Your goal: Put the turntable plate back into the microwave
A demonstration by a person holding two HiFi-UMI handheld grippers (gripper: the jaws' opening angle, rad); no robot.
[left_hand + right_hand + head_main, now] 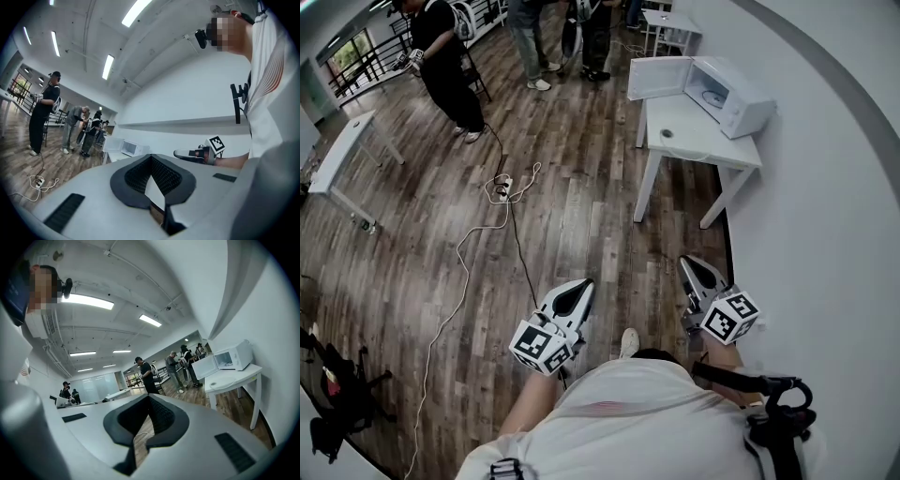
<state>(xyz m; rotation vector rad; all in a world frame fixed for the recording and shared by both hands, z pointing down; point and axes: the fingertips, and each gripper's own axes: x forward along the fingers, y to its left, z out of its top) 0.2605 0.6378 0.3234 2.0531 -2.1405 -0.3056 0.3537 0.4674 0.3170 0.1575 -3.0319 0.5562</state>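
Two claws sat nearest, held level ahead of the person w/ marker cubes toward the body: left claw point(584, 286) had its jaws together w/ nothing btwn them; right claw point(687, 264) was likewise closed tight & empty, near the white wall. Past them ran the wood floor point(581, 206), w/ a white cable point(459, 281) trailing to a power strip point(502, 187). Further on, a white desk point(722, 152) by the wall carried the microwave point(736, 98), its door point(659, 78) swung wide open. The turntable plate point(221, 382) lay flat on the desk top, outside the microwave, on the near side of the open door & well apart from both claws. Beyond, several people point(445, 66) stood at the room's far end.
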